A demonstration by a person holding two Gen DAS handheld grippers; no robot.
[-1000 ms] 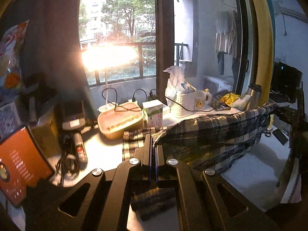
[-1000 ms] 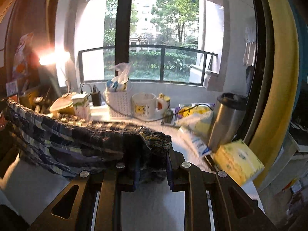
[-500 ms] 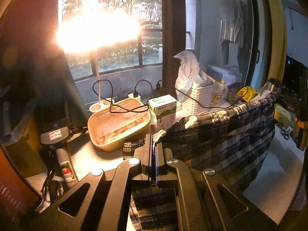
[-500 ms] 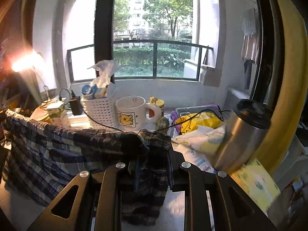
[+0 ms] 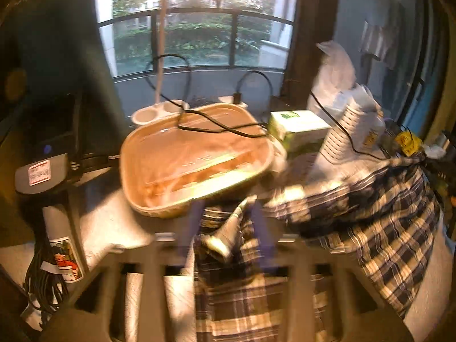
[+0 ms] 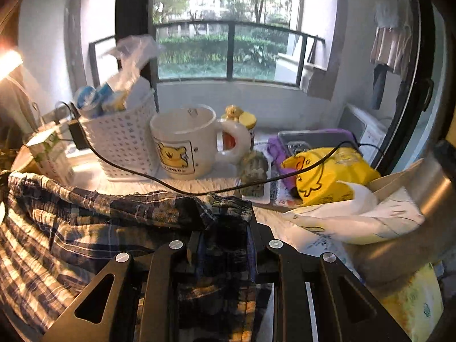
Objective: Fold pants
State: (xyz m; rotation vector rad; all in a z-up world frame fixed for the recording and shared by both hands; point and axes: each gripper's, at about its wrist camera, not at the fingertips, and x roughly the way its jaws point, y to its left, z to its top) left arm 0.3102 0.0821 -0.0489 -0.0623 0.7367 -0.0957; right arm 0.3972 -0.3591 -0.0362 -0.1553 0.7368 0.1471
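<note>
The plaid pants (image 5: 384,228) hang as a band across the table, from the left gripper to the right one. In the blurred left wrist view, my left gripper (image 5: 226,216) is opening, its fingers apart, and a light corner of the cloth stands loose between them. In the right wrist view the same pants (image 6: 85,228) stretch away to the left. My right gripper (image 6: 223,225) still has a bunched end of the cloth between its fingers, though its jaws are starting to open. Both grippers point down at the white tabletop.
A brown lidded tray (image 5: 193,159) and a green carton (image 5: 299,131) sit just beyond the left gripper. A white basket (image 6: 122,139), a bear mug (image 6: 185,142), a yellow bag (image 6: 327,173) and a steel flask (image 6: 421,208) crowd the back and right. A black cable (image 6: 171,183) lies over the cloth's far edge.
Both grippers have moved forward and down with the pants, closer to the clutter at the back. The left jaws, shut on the cloth before, now stand apart.
</note>
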